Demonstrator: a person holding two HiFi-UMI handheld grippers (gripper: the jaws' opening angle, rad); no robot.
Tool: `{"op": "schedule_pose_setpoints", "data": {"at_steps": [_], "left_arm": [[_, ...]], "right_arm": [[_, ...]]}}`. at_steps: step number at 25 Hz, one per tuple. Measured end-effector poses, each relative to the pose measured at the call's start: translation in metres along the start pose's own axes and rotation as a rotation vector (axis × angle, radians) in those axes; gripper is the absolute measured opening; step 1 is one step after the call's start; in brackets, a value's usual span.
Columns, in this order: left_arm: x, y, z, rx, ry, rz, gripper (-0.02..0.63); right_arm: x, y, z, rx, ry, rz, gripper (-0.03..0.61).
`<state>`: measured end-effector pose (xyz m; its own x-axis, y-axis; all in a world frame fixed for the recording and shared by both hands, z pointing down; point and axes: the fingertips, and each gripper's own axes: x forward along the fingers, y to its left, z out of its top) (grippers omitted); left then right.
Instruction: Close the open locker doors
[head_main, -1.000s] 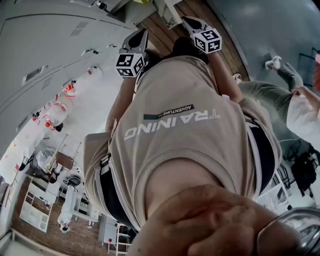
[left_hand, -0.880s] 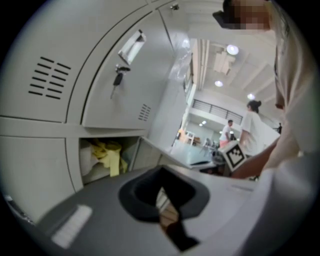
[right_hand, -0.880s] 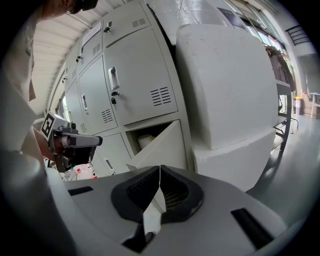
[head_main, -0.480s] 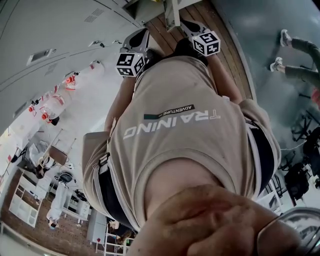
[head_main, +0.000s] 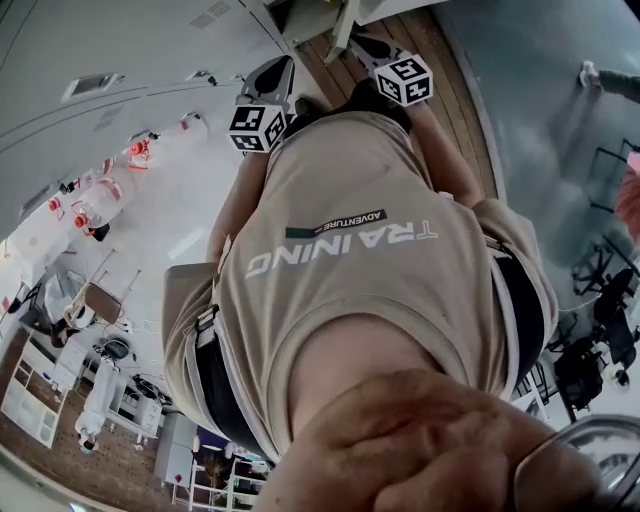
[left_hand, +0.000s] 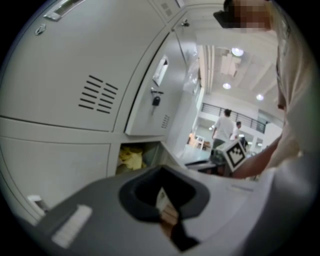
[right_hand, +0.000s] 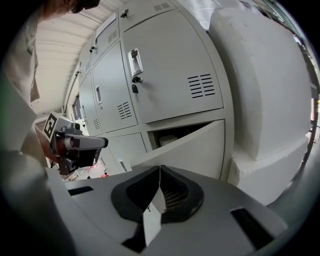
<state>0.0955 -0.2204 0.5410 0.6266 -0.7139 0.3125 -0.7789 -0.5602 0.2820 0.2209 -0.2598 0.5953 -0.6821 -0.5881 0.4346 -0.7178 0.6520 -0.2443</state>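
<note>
The left hand-held gripper (head_main: 272, 80) and the right hand-held gripper (head_main: 375, 50) are both held out past the top edge of the person's beige shirt (head_main: 350, 240), near each other. The left arm (head_main: 238, 205) runs along the shirt's left side. The right arm (head_main: 452, 165) runs along its right side. Each gripper's jaws are pressed together with nothing between them.

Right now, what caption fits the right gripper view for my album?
The shut, empty right gripper faces a wall of grey lockers, where one lower locker door stands open.
</note>
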Motion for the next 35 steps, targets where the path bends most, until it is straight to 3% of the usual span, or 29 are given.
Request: {"op": "schedule_pose_setpoints", "data": {"at_steps": [26,35], "left_arm": [[-0.026,0.085,0.006,-0.037,-0.041,0.140,0.006],[-0.023,0.095,0.007,-0.047,-0.051,0.148,0.006]], "right_arm": [[0.110,0.022,0.048,-0.082,-0.003,0.118,0.015],[0.130,0.019,0.056,-0.102,0.014,0.124,0.015]]}}
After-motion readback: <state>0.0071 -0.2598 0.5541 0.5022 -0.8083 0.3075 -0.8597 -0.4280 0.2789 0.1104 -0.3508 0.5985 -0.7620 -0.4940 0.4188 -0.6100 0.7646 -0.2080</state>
